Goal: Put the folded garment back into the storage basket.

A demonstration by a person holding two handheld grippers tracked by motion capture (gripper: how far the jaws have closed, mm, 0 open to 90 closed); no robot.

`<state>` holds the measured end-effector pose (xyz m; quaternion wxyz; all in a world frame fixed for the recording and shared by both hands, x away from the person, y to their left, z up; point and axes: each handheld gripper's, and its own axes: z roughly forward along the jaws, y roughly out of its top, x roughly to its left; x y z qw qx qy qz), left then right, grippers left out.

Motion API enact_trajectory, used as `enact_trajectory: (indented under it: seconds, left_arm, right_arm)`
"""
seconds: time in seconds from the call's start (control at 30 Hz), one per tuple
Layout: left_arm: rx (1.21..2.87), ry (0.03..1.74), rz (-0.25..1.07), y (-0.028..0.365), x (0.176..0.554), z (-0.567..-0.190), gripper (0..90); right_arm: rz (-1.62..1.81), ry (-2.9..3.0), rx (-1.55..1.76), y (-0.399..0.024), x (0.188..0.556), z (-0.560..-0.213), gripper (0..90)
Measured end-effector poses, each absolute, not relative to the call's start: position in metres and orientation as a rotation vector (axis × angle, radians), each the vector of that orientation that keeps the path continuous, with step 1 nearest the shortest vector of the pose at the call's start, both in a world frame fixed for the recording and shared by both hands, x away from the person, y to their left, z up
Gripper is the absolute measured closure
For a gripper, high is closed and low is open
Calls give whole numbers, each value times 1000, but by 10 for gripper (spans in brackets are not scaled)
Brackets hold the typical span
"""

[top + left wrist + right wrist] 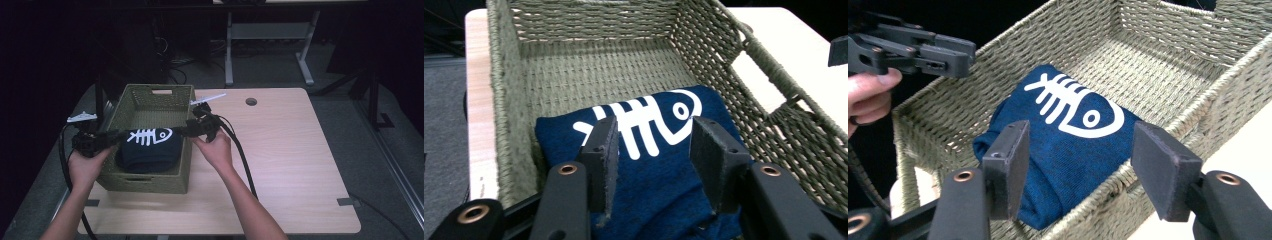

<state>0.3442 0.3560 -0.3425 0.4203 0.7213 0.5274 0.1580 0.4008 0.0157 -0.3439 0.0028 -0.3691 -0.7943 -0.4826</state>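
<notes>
A folded navy shirt [150, 149] with a white fish-skeleton print lies in the near half of a woven olive basket [155, 90]. My left gripper [121, 134] reaches over the basket's left rim, open just above the shirt's edge. From the right rim my right gripper [181, 131] also stands open, with nothing between its fingers. In the left gripper view the shirt [659, 185] lies under the open jaws of the left gripper [654, 137]. In the right gripper view the right gripper [1080, 140] hovers over the basket's near wall and the shirt [1073, 150]; the left gripper [918, 47] shows opposite.
The basket sits at the left of a light wooden table [285, 150] with a cable hole [251, 101] near its far edge. The basket's far half [599, 70] holds nothing. Black cables trail from both grippers. Dark floor and desk legs lie beyond the table.
</notes>
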Motion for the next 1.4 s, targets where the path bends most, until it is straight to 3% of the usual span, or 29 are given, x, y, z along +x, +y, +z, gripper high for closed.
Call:
enact_trajectory:
  seconds: [1.4]
  left_arm:
    - [1833,1109,357,294,334,-321,423]
  right_arm:
    - [-1603,-2476,-1220,-63,384,-328,321]
